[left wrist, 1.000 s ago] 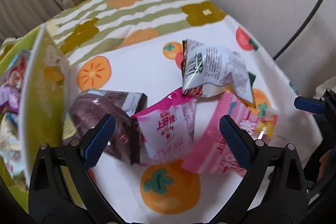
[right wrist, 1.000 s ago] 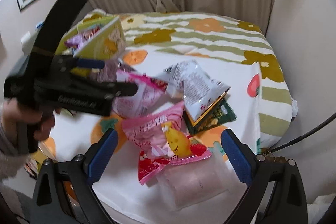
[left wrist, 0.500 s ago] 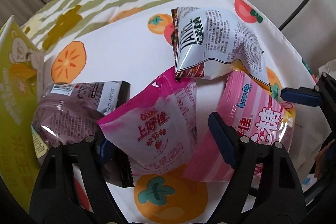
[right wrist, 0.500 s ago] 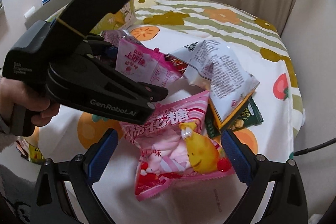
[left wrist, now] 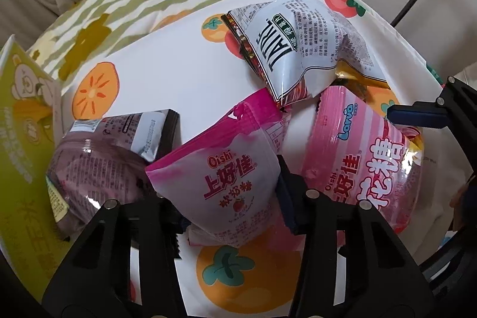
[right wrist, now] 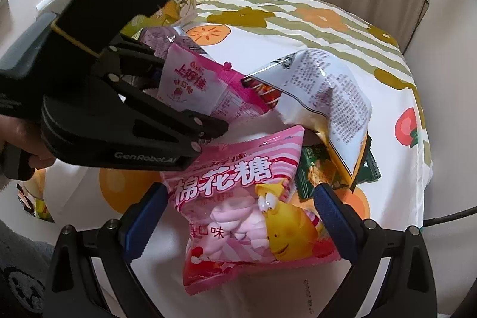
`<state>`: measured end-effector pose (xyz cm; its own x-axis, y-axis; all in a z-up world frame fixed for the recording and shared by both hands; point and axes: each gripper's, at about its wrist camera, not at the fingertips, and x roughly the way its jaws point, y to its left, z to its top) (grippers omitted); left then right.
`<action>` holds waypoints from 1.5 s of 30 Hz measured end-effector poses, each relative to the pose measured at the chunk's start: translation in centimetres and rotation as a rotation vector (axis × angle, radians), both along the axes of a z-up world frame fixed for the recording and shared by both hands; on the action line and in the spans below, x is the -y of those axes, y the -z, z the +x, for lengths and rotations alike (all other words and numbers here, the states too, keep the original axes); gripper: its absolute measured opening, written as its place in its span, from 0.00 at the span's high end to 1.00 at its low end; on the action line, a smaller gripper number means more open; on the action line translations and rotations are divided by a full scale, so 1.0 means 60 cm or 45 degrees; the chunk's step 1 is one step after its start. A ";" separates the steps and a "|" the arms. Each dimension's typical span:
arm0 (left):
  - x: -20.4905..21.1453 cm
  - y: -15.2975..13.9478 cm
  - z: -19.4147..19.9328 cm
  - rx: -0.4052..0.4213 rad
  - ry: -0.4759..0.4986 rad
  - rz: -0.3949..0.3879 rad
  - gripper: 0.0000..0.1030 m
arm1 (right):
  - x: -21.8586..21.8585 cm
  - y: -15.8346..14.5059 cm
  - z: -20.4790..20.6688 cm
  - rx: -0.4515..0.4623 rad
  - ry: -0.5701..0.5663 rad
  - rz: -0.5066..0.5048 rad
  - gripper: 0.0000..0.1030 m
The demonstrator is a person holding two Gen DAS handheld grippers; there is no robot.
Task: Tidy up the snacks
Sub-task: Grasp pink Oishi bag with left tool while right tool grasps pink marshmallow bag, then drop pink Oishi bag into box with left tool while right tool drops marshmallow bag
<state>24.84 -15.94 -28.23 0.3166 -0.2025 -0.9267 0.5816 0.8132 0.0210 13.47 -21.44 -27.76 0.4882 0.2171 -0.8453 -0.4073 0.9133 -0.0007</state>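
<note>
From the left wrist view, going left to right: at nine o'clock stands the wall of a yellow-green carton (left wrist: 21, 139), and just beside it lies a purple snack bag (left wrist: 98, 160). At the centre, toward six o'clock, the left gripper (left wrist: 232, 198) has closed its jaws on the small pink Oishi strawberry packet (left wrist: 226, 178), whose lower end is pinched between the pads; the packet's far end reaches toward twelve o'clock. At one o'clock a silver chip bag (left wrist: 301, 40) lies crumpled on the fruit-print tablecloth (left wrist: 179, 73). At three o'clock lies the pink marshmallow bag (left wrist: 357, 163), with a blue pad of the right gripper just above its far edge.

From the right wrist view, the left gripper (right wrist: 158, 73) enters at nine o'clock, held in a hand (right wrist: 23, 139). The right gripper (right wrist: 238, 213) stands wide at six o'clock, its blue pads on either side of the marshmallow bag (right wrist: 238, 207), not pressing it. At three o'clock a green packet (right wrist: 322, 172) lies under the silver bag (right wrist: 322, 91).
</note>
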 end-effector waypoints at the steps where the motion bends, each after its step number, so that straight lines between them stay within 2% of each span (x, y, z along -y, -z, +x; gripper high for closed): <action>1: -0.001 -0.002 -0.001 0.003 0.001 0.003 0.60 | -0.001 0.001 0.002 -0.001 -0.004 -0.002 0.05; 13: -0.021 -0.007 -0.013 0.000 -0.058 0.006 0.61 | -0.013 0.007 -0.001 -0.005 -0.136 -0.039 0.09; 20: -0.027 -0.019 -0.024 0.017 -0.087 0.008 0.61 | -0.015 -0.002 -0.023 0.028 -0.215 -0.082 0.27; 25: -0.034 -0.040 -0.035 0.040 -0.124 0.000 0.61 | -0.009 -0.013 -0.036 0.050 -0.203 -0.073 0.33; 35: -0.049 -0.123 -0.061 0.125 -0.224 -0.072 0.61 | 0.009 -0.069 -0.059 0.113 -0.169 -0.005 0.34; 45: -0.109 -0.267 -0.095 0.265 -0.399 -0.194 0.61 | 0.035 -0.167 -0.072 0.159 -0.102 0.121 0.34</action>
